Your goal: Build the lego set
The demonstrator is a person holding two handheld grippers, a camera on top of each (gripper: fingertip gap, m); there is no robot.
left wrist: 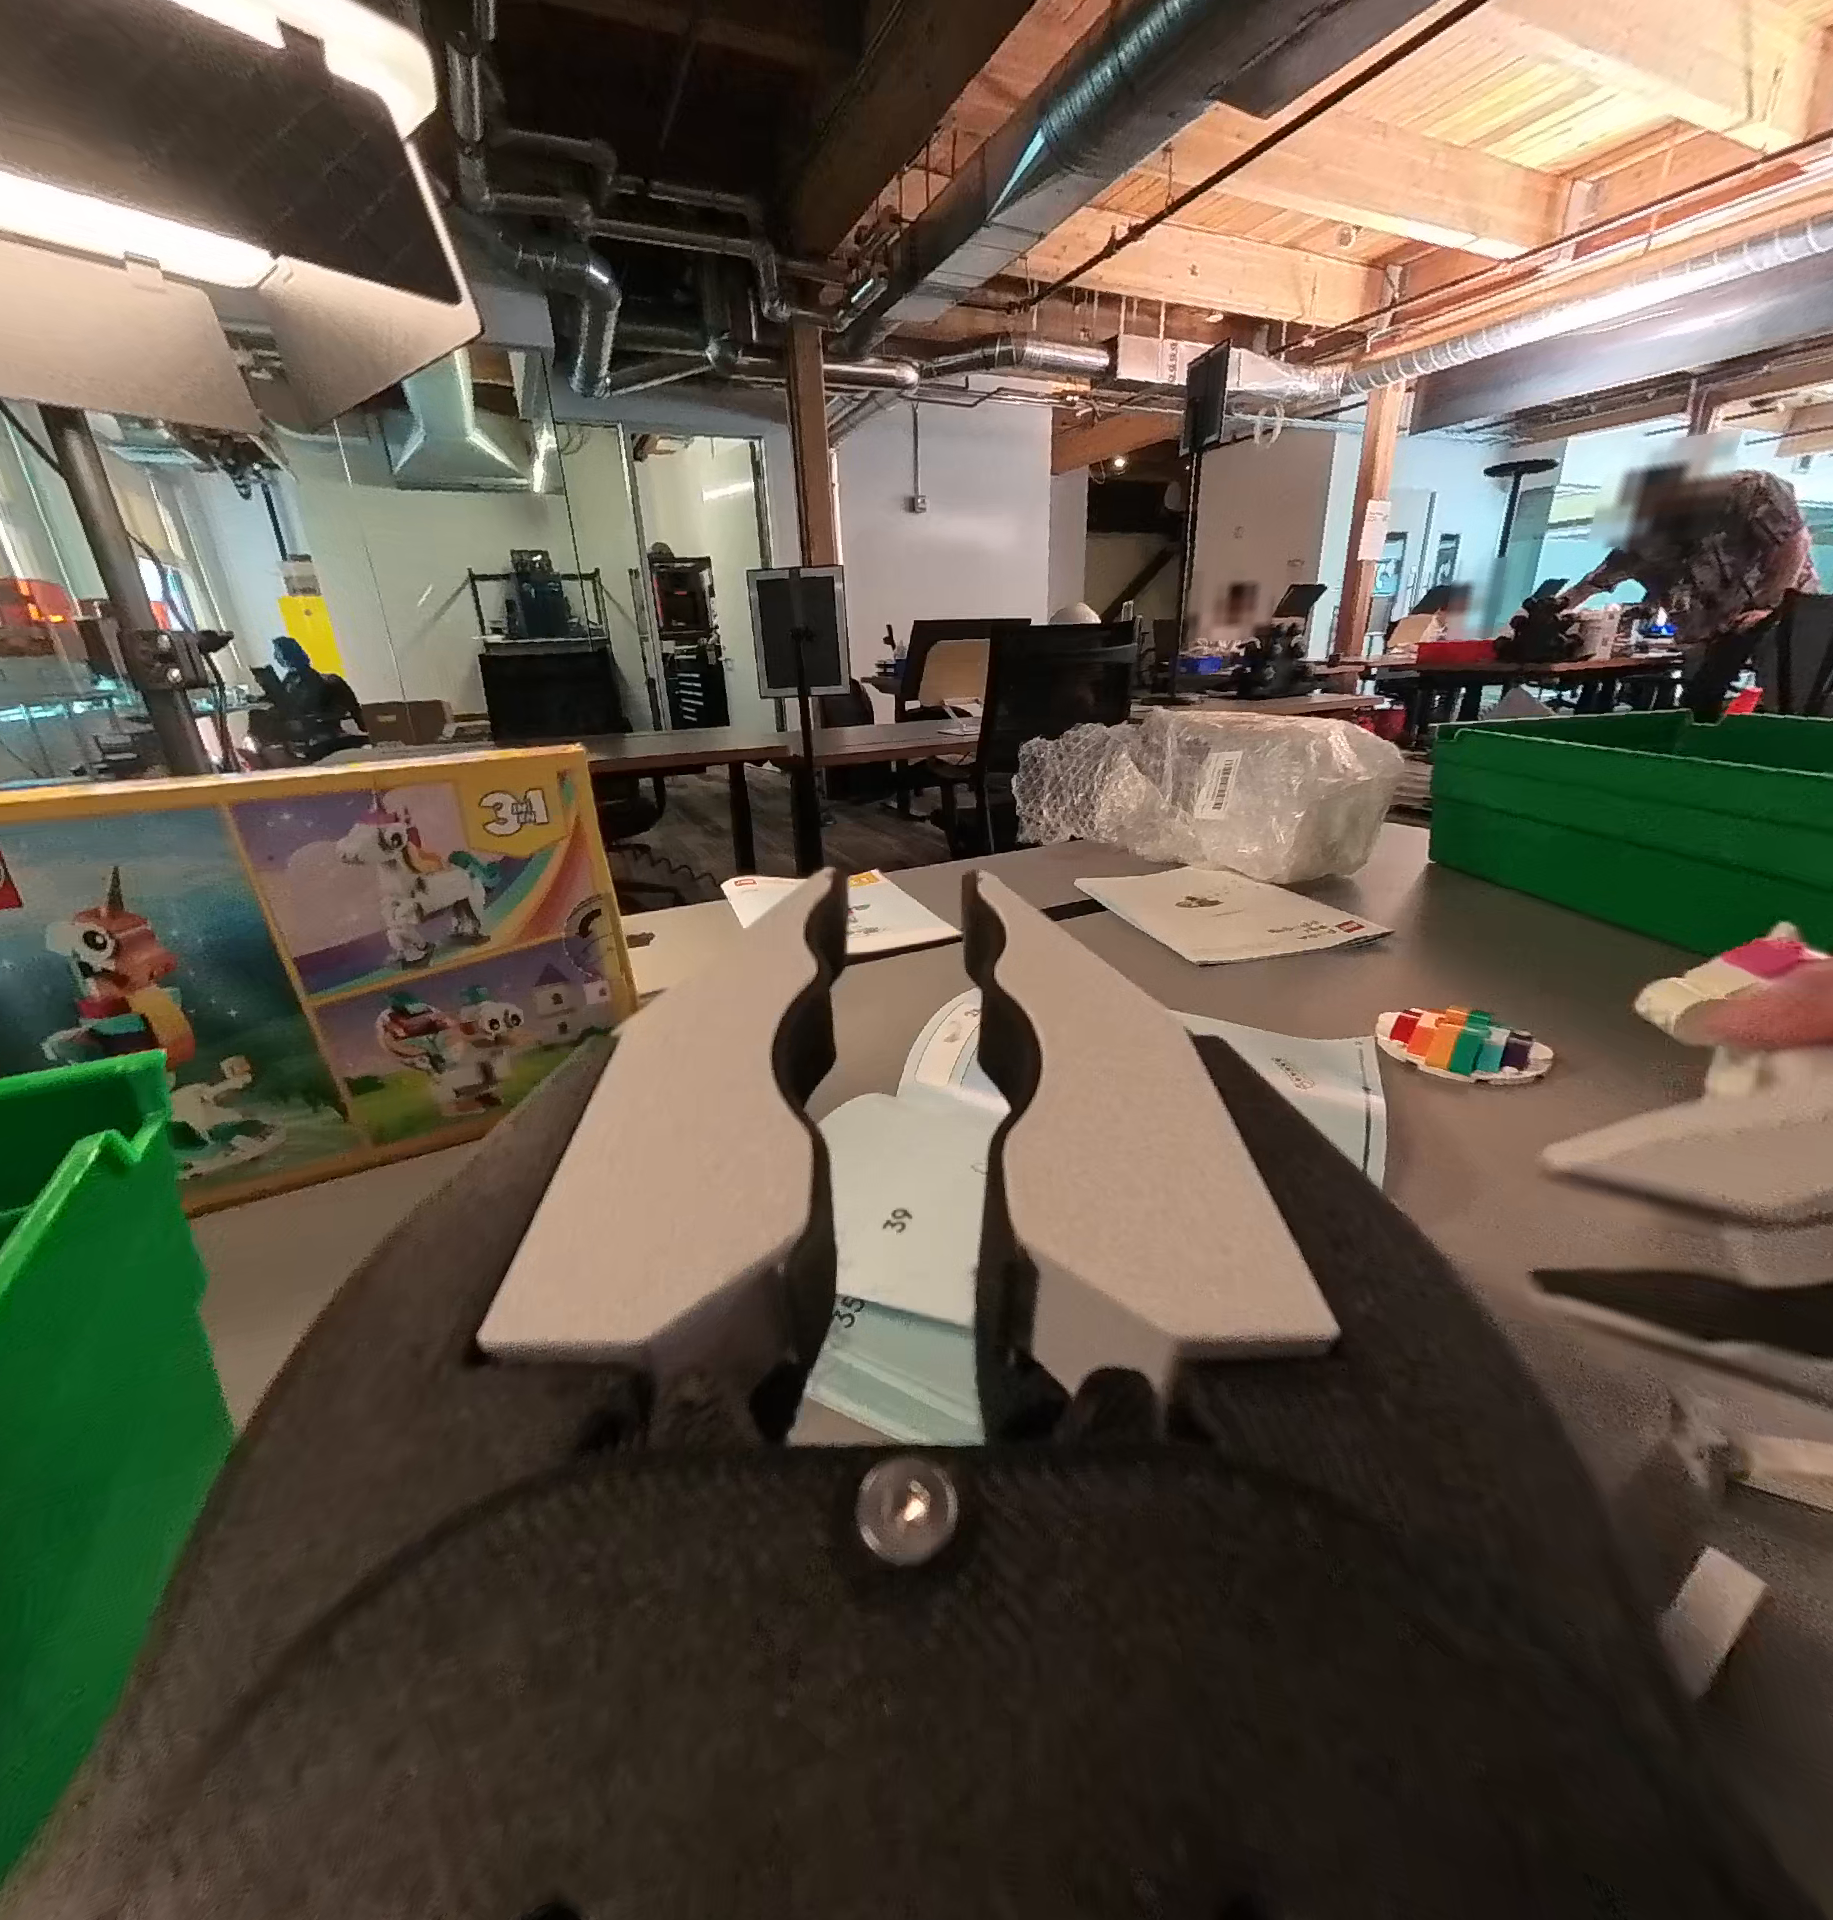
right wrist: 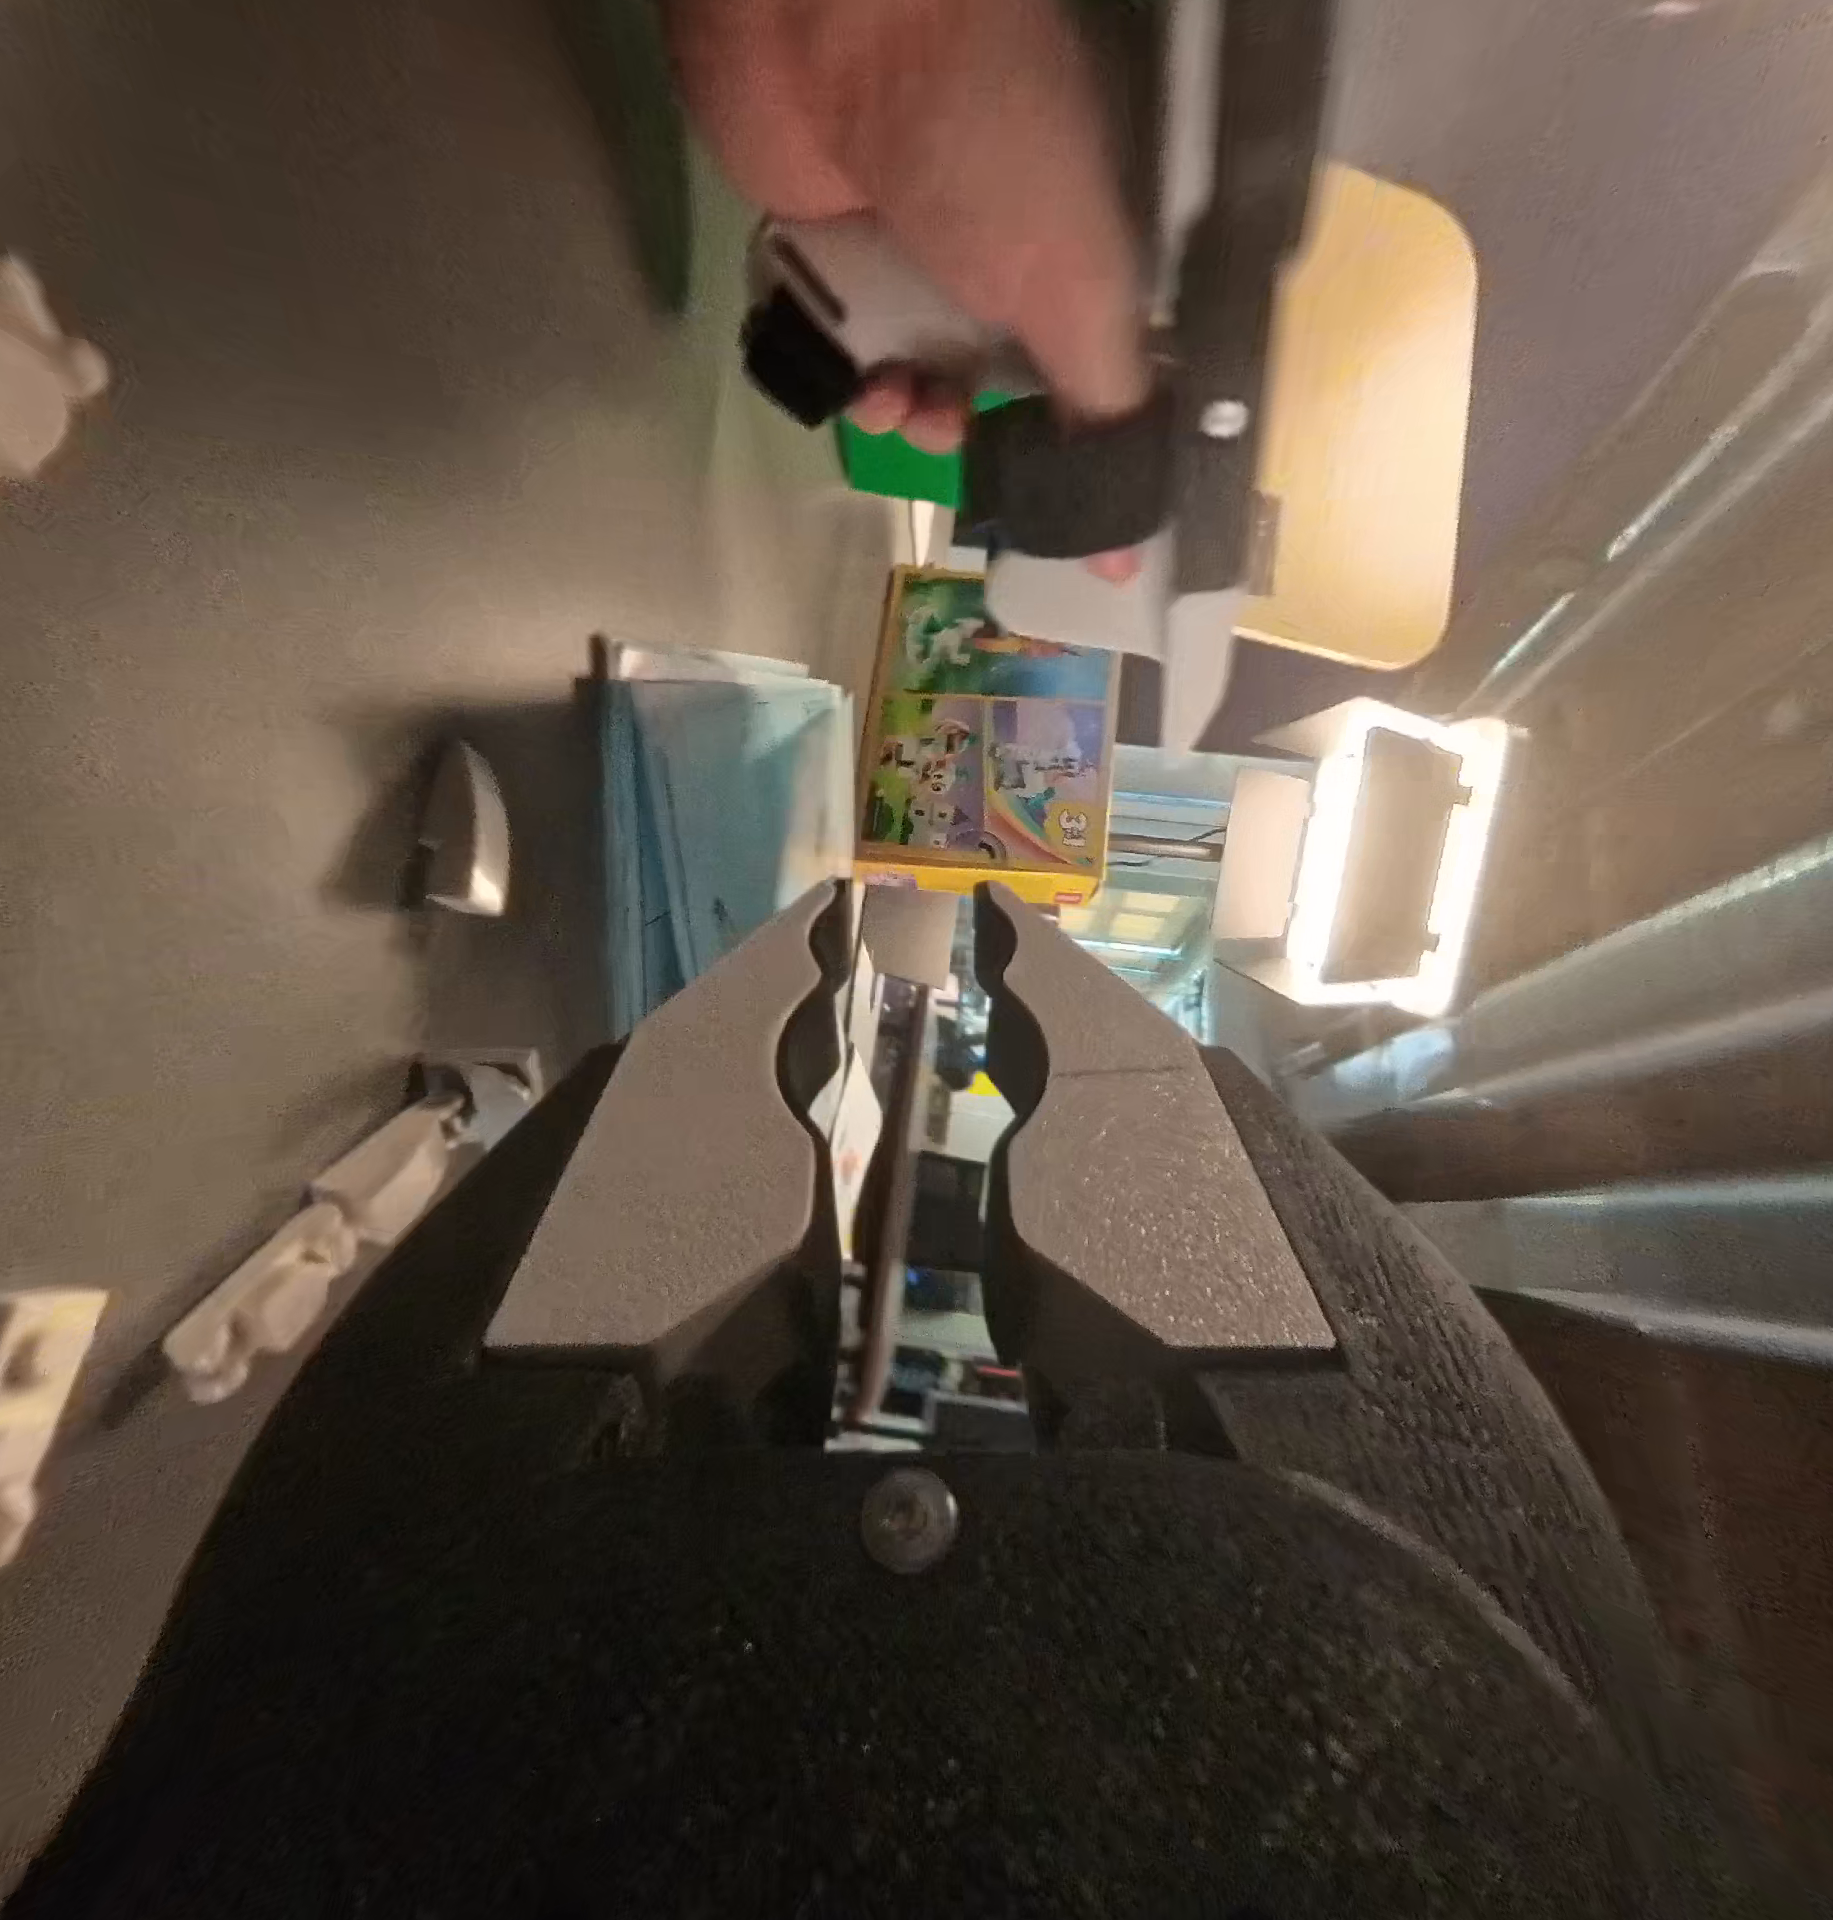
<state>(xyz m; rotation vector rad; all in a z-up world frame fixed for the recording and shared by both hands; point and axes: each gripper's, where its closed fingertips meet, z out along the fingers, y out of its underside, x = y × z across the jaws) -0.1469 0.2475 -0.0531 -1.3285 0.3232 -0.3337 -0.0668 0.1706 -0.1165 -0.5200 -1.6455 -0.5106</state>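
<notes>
My left gripper (left wrist: 907, 894) is open and empty, held just above the open instruction booklet (left wrist: 896, 1226) on the grey table. My right gripper (right wrist: 912, 904) is open and empty, rolled onto its side so the table stands at the left of its view. It shows blurred at the right edge of the left wrist view (left wrist: 1556, 1226). Beyond it, a white and pink lego assembly (left wrist: 1722, 987) has a fingertip against it. Loose white lego pieces (right wrist: 309, 1216) and a white curved piece (right wrist: 465, 831) lie on the table. A round white plate with coloured bricks (left wrist: 1463, 1039) sits to the right of the booklet.
The lego box (left wrist: 288, 966) stands at the left, also in the right wrist view (right wrist: 985, 748). Green bins stand at the near left (left wrist: 60, 1351) and far right (left wrist: 1660, 821). Closed booklets (left wrist: 1234, 914) and bubble wrap (left wrist: 1203, 790) lie at the back. A hand holds the left gripper (right wrist: 1120, 623). Across from one pair of fingers to the other is roughly 12 centimetres. About 6 centimetres separates my right fingertips from the white curved piece (right wrist: 465, 831). It is also in sight in the left wrist view (left wrist: 1738, 1626).
</notes>
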